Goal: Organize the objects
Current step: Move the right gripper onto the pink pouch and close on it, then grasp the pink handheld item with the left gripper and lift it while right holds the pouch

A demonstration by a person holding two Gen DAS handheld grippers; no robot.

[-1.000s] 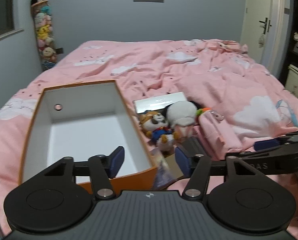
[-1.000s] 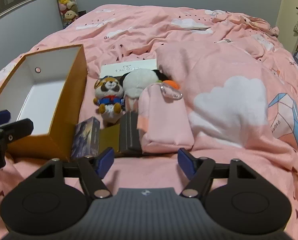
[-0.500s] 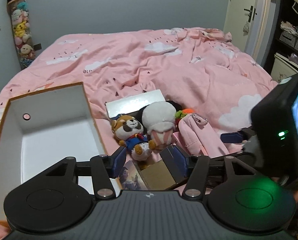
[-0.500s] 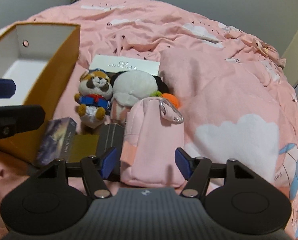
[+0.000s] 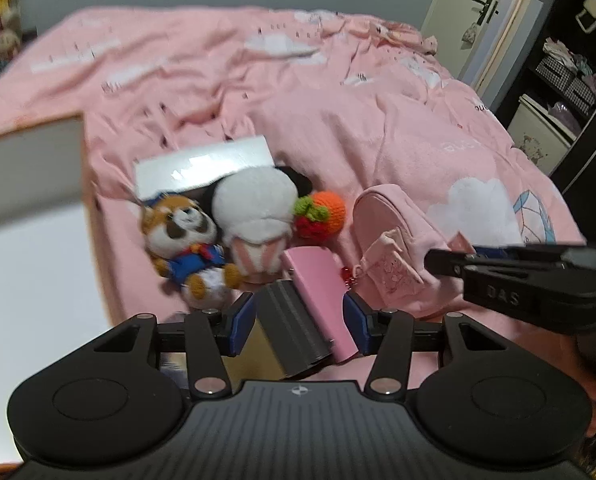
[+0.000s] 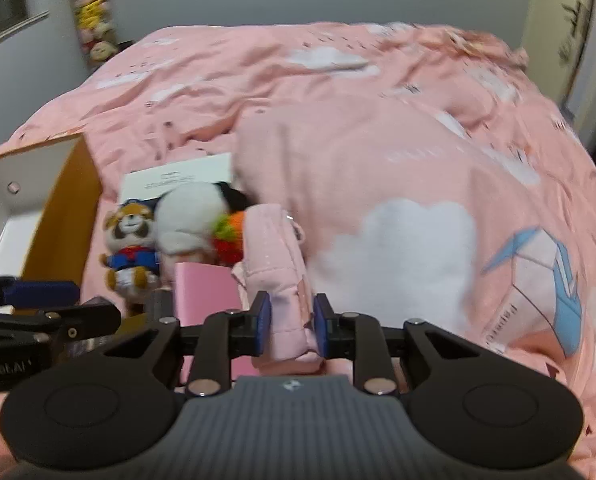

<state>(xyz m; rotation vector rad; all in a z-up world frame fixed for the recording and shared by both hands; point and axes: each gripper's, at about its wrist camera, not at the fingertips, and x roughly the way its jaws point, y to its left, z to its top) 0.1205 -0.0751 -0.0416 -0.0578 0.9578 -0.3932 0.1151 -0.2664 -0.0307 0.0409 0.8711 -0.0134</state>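
Pads of the right gripper (image 6: pixel 291 326) pinch the near end of the small pink backpack (image 6: pixel 275 264), low centre of the right wrist view; fabric bunches between them, so the grip is on cloth, not on a firm edge. Left gripper (image 5: pixel 298 322), low centre of its own view, has its jaws closing around a grey ribbed box (image 5: pixel 293 326) and a flat pink case (image 5: pixel 320 288) lying side by side; the pads do not look to be pressing yet.

Just beyond: a crocheted strawberry and orange charm (image 5: pixel 320 216), a white plush (image 5: pixel 253 204), a raccoon plush in blue (image 5: pixel 185 240), then a flat white box (image 5: pixel 205 164) partly under the plush. Orange cardboard box with white inside (image 6: pixel 63 216) sits at the left edge, empty as far as shown. Pink duvet (image 6: pixel 378 140) runs to the far wall.

Risks, as I judge them: the backpack may sag or slip out when lifted, being held by a fold only; its strap may drag the pink case. The left jaws straddle two items and may catch both or skid off one.

Against a second ago: right jaws stood wide, short of the backpack, now clamped on it. Left gripper has swung from over the orange box to the pile, and the pink case, then covered by the backpack, lies exposed.
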